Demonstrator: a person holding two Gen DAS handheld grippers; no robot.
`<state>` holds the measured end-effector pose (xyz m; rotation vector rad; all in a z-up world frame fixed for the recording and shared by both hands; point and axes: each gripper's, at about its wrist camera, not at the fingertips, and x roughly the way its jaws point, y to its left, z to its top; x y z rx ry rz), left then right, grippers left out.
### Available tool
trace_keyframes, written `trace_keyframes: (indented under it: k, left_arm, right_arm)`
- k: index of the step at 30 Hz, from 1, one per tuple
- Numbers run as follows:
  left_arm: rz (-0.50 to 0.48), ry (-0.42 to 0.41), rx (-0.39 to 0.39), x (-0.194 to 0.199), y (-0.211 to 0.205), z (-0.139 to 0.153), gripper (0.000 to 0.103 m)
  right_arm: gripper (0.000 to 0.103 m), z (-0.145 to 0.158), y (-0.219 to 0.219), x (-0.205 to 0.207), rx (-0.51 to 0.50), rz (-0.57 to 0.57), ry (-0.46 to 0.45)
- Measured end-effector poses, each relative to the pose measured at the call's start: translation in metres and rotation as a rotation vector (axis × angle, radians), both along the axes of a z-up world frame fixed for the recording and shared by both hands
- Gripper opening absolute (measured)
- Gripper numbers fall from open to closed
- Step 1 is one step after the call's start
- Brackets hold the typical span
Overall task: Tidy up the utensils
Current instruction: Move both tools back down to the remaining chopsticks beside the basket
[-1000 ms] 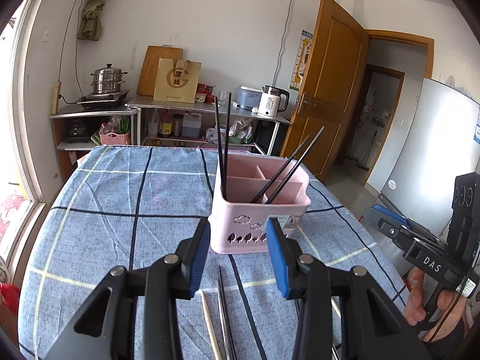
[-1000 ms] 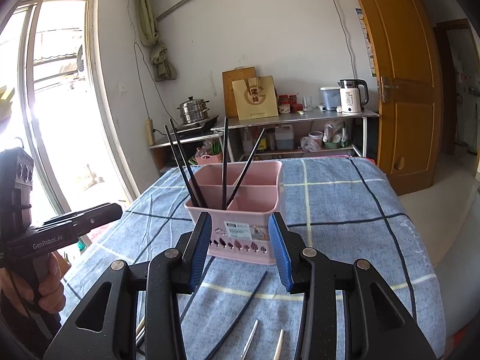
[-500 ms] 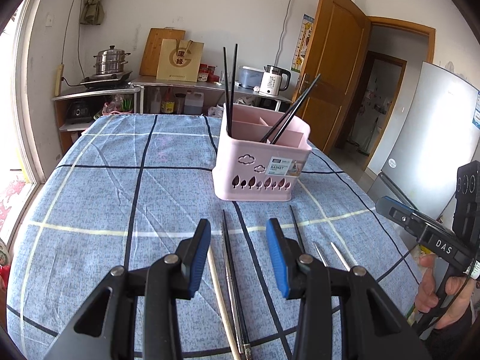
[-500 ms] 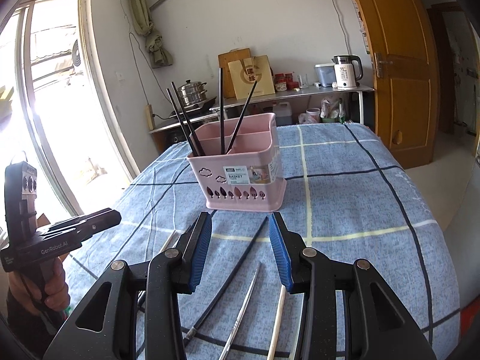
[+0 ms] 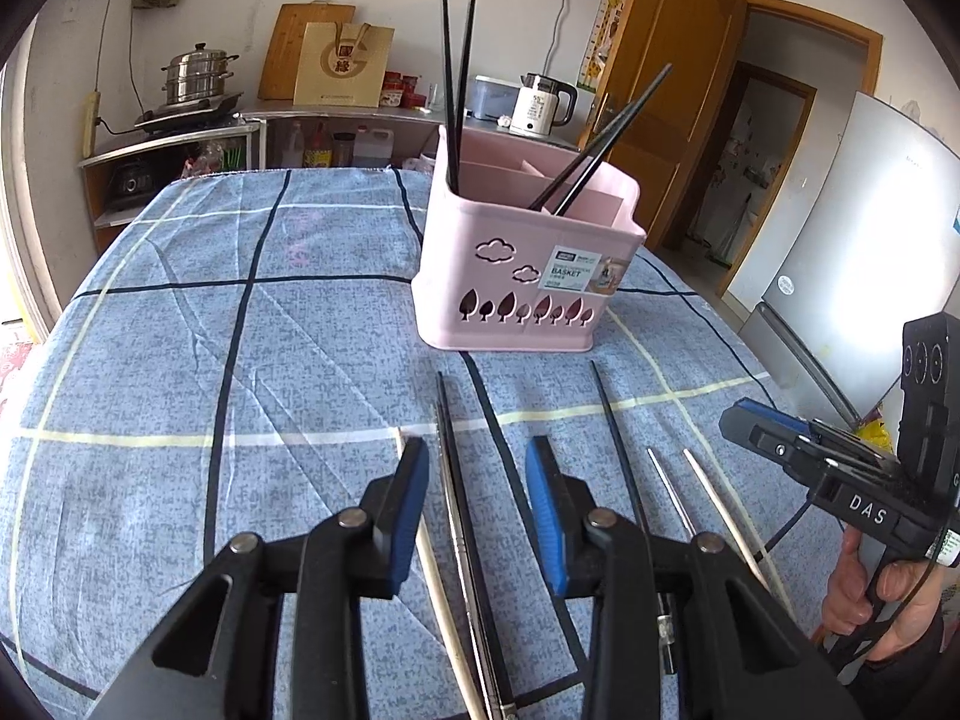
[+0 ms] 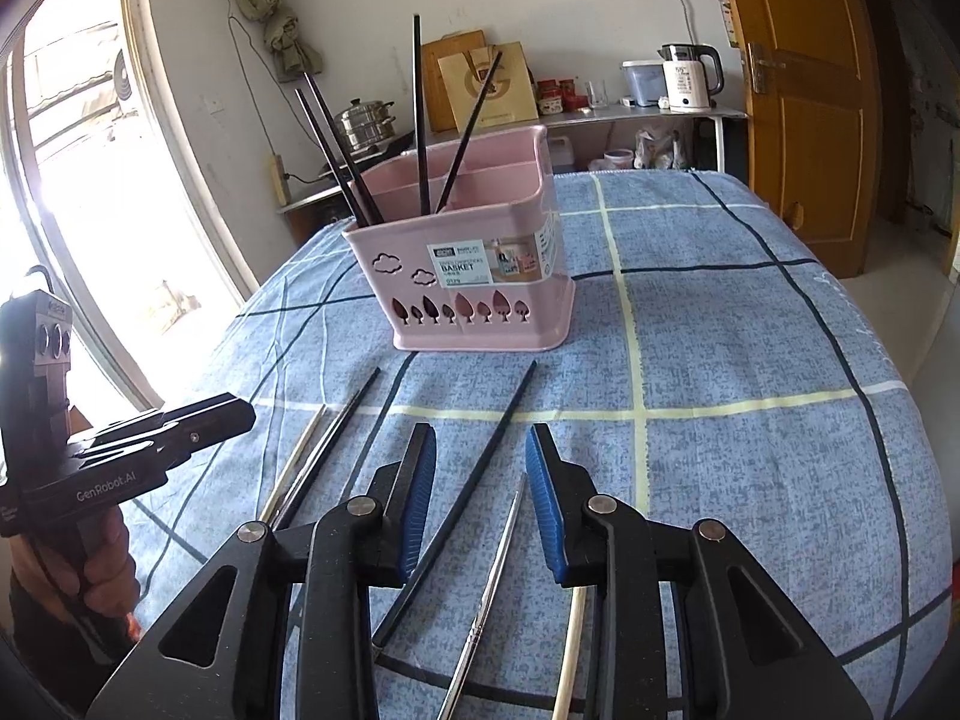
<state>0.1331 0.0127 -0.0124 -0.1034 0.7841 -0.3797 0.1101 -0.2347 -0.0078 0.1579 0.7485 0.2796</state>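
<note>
A pink utensil basket stands on the blue checked tablecloth and holds several black chopsticks. Loose chopsticks lie on the cloth in front of it. My left gripper is open and empty, low over a dark chopstick pair with a pale chopstick beside its left finger. My right gripper is open and empty over a black chopstick, a metal chopstick and a pale chopstick. Each gripper also shows in the other's view.
The table drops off at the right edge. Behind it stands a shelf with a steamer pot, a kettle and a paper bag. A wooden door and a fridge are to the right.
Both grippers have pulled back from the basket and dropped low over the loose chopsticks at the near end of the table. Both stayed open.
</note>
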Motion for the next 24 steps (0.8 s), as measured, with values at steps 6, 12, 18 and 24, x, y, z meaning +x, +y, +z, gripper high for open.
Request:
trace_keyframes:
  k: [6, 12, 18, 24]
  left_arm:
    - [-0.049, 0.047, 0.059, 0.035, -0.012, -0.01, 0.032]
    - [-0.091, 0.101, 0.089, 0.066, -0.024, -0.021, 0.031]
    - [-0.133, 0.154, 0.106, 0.083, -0.038, -0.033, 0.029]
    - [-0.131, 0.178, 0.11, 0.092, -0.043, -0.04, 0.027]
  right_arm:
    - [0.022, -0.016, 0.008, 0.019, -0.013, 0.0, 0.069]
    - [0.018, -0.027, 0.015, 0.036, -0.026, 0.004, 0.108]
    - [0.014, -0.038, 0.018, 0.047, -0.027, 0.002, 0.144]
    - [0.014, -0.043, 0.016, 0.05, -0.025, 0.001, 0.158]
